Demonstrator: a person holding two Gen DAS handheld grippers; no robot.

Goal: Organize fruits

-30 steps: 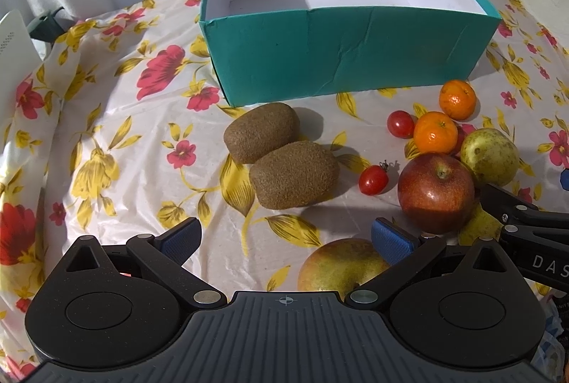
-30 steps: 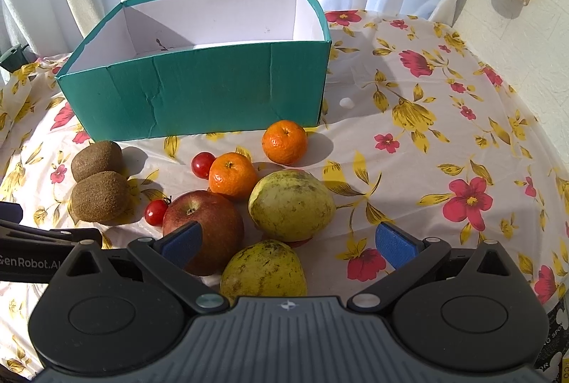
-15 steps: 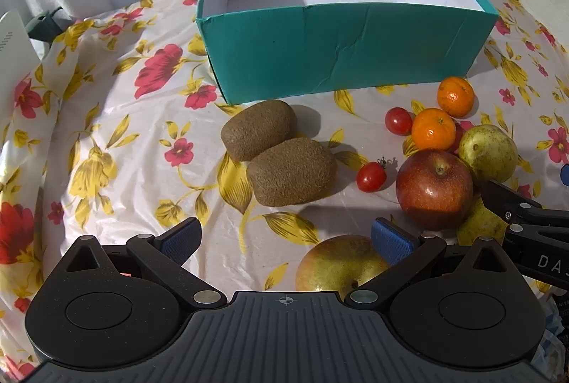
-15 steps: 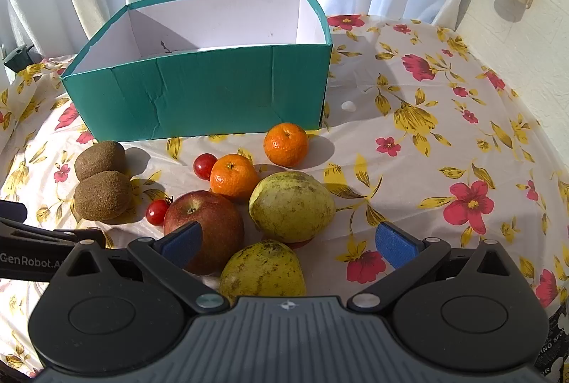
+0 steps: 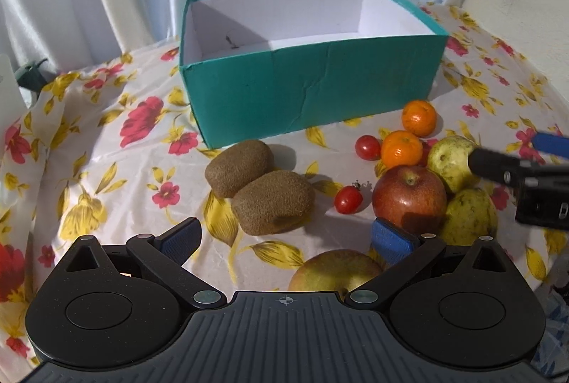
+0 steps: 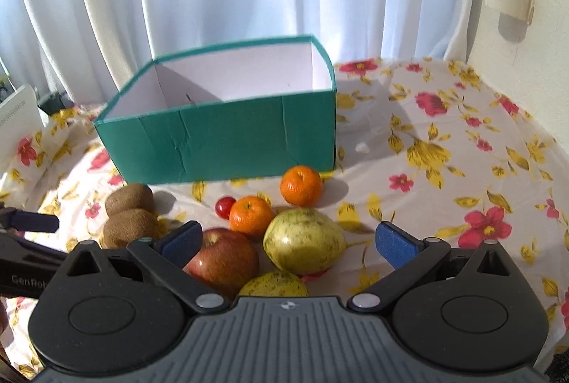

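L wrist view: left gripper (image 5: 286, 237) is being held w/ jaws wide, nothing gripped; two kiwis (image 5: 259, 182) are lying just beyond, near the teal box (image 5: 313, 98). R wrist view: right gripper (image 6: 286, 237) is being held wide open over a pear (image 6: 302, 240) & red apple (image 6: 224, 258); tangerines (image 6: 277, 198) are sitting farther, before the box.

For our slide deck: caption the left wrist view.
Open left tool faces two kiwis before an empty teal box.
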